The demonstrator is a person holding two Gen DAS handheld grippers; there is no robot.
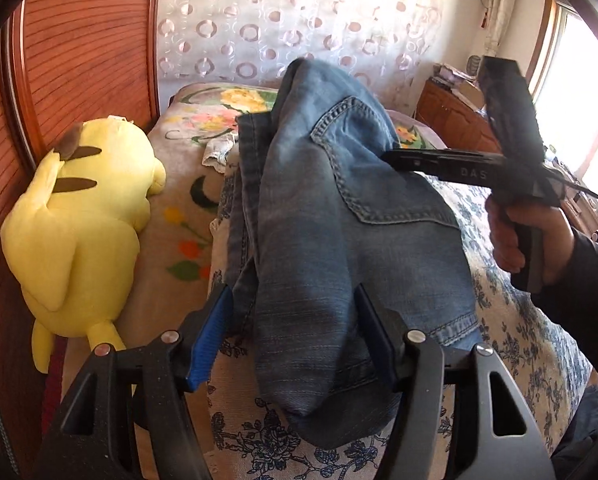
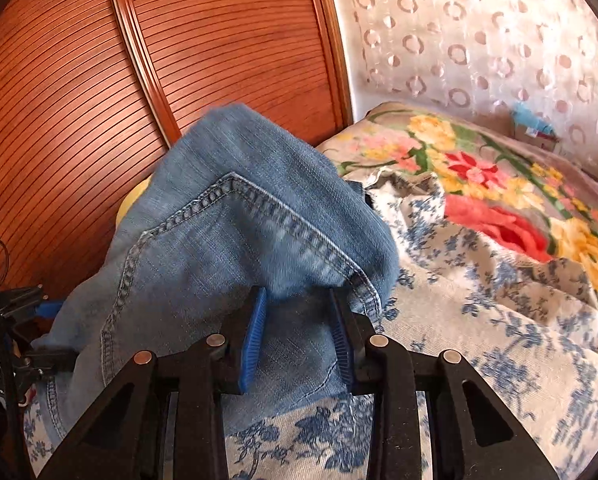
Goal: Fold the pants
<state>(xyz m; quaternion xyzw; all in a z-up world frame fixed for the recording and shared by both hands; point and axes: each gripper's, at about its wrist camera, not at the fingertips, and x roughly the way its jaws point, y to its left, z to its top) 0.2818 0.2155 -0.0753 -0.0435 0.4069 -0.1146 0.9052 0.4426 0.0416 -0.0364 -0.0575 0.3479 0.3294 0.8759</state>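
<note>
Both hand-held grippers (image 1: 295, 332) (image 2: 299, 336) grip jeans (image 1: 339, 216) | over bed (image 1: 519, 320)

Light source: daylight through the window (image 1: 579, 92) at the right edge of the left wrist view, blown out to white.
Brightness: both views well lit; wood panels (image 2: 79, 120) evenly warm.
Blur: jeans (image 2: 235, 216) smeared in the right wrist view (upper edge especially).
Distortion: strong fisheye curvature, dark vignette at corners.
</note>
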